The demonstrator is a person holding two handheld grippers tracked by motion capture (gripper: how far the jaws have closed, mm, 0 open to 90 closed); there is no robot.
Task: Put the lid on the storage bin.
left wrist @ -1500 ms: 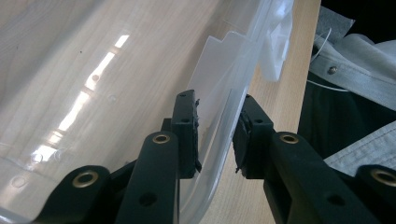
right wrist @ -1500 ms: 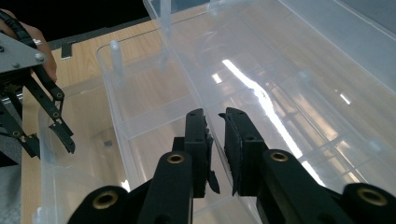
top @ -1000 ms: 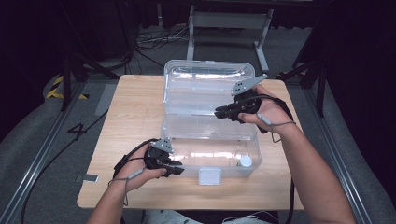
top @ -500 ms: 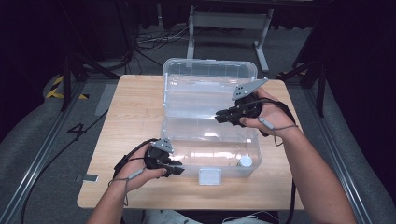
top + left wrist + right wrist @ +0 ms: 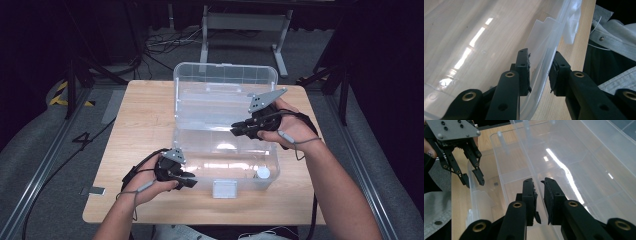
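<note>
A clear plastic box [image 5: 192, 150] stands on the wooden table with its lid [image 5: 225, 80] swung open toward the far side. My left gripper [image 5: 190, 181] is at the box's near left corner. Its jaws sit on either side of the front wall [image 5: 540, 67] and are shut on it. My right gripper [image 5: 236, 131] reaches in from the right at the hinge side. Its jaws are nearly together, shut on the thin clear back edge [image 5: 517, 180] between base and lid. In the right gripper view, the left gripper [image 5: 472, 181] straddles the front wall.
A small white round piece [image 5: 262, 173] lies inside the box at the near right corner. A white latch [image 5: 225, 189] hangs on the front wall. Bare wood [image 5: 140, 120] lies left of the box. Beyond the table stand a metal frame [image 5: 245, 22] and floor cables [image 5: 160, 42].
The lid's far edge has risen slightly. My right gripper has shifted a little toward the near side. The left gripper has stayed put.
</note>
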